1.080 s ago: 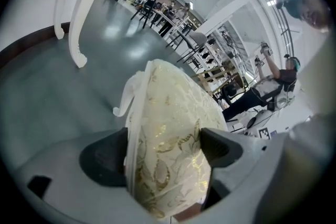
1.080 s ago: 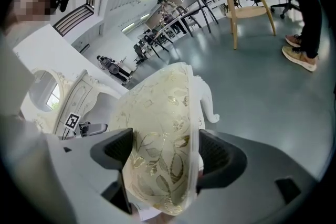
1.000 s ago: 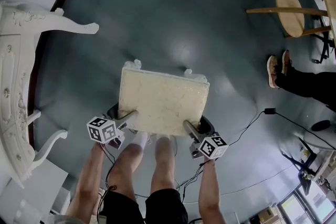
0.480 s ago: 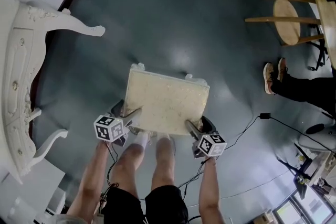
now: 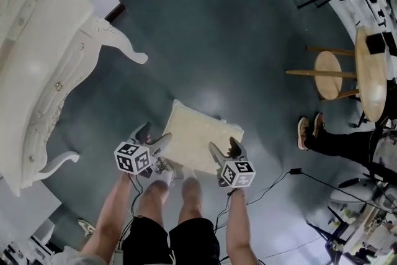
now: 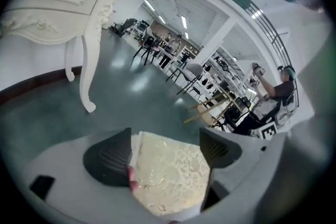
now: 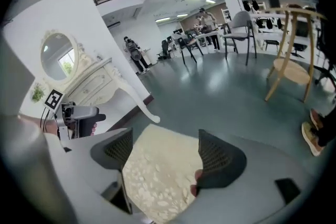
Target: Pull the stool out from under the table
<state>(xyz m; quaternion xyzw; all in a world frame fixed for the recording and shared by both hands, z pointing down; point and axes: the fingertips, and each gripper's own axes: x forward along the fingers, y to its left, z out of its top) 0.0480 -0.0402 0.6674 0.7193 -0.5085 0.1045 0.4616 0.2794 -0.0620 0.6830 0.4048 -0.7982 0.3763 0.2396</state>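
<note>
One square, cream, lace-textured stool (image 5: 201, 143)

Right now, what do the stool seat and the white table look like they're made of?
Stool seat: probably cream upholstery fabric, going by its raised floral pattern and faint sheen. White table: likely painted wood, judging by the carved trim and curved legs under an even satin white coat, though moulded resin is possible.

Round wooden seat (image 5: 329, 74) at right, person's shoes (image 5: 304, 133) just beside, blk cable (image 5: 295, 170) on grey floor (image 5: 217, 28)
</note>
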